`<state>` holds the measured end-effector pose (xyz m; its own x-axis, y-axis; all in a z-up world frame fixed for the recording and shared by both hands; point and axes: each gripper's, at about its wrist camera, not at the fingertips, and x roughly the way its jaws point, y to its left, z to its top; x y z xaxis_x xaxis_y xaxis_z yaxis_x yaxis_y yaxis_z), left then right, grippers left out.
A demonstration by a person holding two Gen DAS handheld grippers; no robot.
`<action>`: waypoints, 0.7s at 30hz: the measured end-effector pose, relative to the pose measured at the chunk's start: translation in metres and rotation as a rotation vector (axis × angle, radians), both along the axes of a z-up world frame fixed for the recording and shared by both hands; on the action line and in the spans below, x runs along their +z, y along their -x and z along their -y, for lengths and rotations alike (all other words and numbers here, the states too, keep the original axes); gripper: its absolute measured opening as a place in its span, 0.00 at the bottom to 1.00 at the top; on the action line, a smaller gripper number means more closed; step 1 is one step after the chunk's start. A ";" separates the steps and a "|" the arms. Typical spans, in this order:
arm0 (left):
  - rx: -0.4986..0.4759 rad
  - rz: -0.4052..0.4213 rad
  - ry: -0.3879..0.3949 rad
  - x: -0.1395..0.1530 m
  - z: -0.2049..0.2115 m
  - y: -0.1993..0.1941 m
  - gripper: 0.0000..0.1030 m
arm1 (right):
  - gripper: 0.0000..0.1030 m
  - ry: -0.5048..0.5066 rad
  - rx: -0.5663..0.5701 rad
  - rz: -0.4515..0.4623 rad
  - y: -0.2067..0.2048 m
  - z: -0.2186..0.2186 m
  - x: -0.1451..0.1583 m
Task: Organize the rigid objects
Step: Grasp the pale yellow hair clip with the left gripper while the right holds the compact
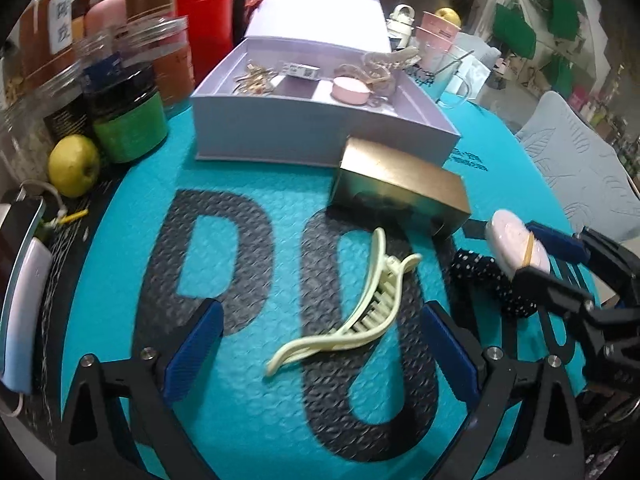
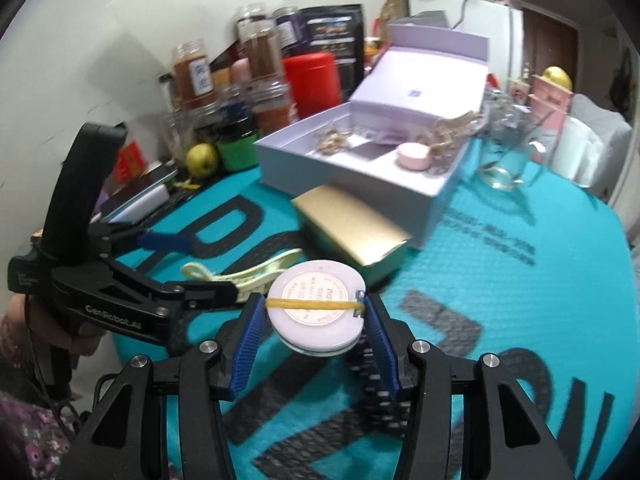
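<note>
My right gripper (image 2: 316,312) is shut on a round white compact (image 2: 316,312) bound by a yellow rubber band, held above the teal mat; it also shows in the left wrist view (image 1: 516,244). My left gripper (image 1: 320,336) is open, its jaws standing either side of a pale green hair claw clip (image 1: 352,312) that lies on the mat; the clip also shows in the right wrist view (image 2: 256,272). An open lilac box (image 1: 320,120) at the back holds a pink round case (image 1: 350,90) and gold hair pins (image 1: 256,78).
A gold box (image 1: 400,188) lies in front of the lilac box. A black dotted hair band (image 1: 492,280) lies under my right gripper. Jars (image 1: 128,120), a red canister (image 1: 204,20) and a yellow-green apple (image 1: 74,166) stand at left; a glass cup (image 2: 504,160) at right.
</note>
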<state>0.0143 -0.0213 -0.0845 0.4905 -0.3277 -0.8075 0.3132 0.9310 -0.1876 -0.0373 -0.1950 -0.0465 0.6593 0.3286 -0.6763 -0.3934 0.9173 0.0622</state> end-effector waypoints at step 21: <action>-0.060 -0.013 -0.115 -0.001 0.036 -0.010 0.20 | 0.49 0.036 -0.224 -0.084 -0.020 0.060 -0.019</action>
<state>0.0242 -0.0574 -0.0854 0.4617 -0.2611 -0.8477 0.3671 0.9263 -0.0854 -0.0172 -0.2553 -0.0658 0.6538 0.1551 -0.7406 -0.1750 0.9832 0.0514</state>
